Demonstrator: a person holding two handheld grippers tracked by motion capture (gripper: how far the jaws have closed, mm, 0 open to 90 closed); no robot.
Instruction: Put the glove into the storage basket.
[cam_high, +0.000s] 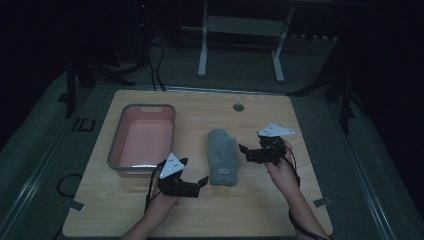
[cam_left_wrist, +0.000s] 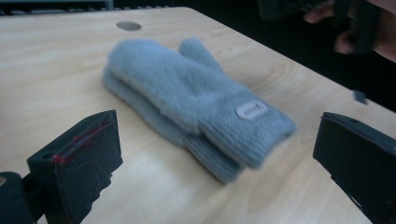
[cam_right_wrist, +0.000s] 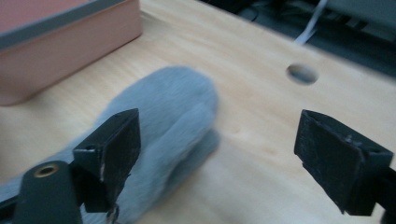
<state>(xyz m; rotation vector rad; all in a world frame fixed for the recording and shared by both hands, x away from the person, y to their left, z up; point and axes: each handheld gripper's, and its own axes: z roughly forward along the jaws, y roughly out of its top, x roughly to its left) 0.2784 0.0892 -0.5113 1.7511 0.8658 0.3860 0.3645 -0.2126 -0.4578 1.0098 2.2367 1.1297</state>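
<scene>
**Mittens flat on the table between two empty, wide-open grippers**

From the high view I see the grey mittens (cam_high: 223, 157) lying near the middle of the wooden table (cam_high: 260, 210), stacked one on the other, cuffs toward me and tips pointing away. A small pale label (cam_left_wrist: 251, 110) sits on the top cuff.

My left gripper (cam_high: 200, 184) is just beside the cuff end, on its left, apart from the fabric. In the left gripper view its jaws stand wide with nothing between them; the mittens lie ahead on the tabletop, clear of both pads.

My right gripper (cam_high: 245, 151) is just to the right of the mittens, beside the thumb and about level with their middle. Its jaws are spread about as far as they go and hold nothing. In the right gripper view the rounded mitten tip runs behind the left-hand jaw; I cannot tell whether that pad brushes the wool, but the other pad is well clear over bare wood.

The pink tub (cam_high: 142, 137) with its grey rim sits to the left of the mittens, near the left gripper. A round hole (cam_high: 238, 107) in the tabletop lies beyond the mitten tips.
</scene>
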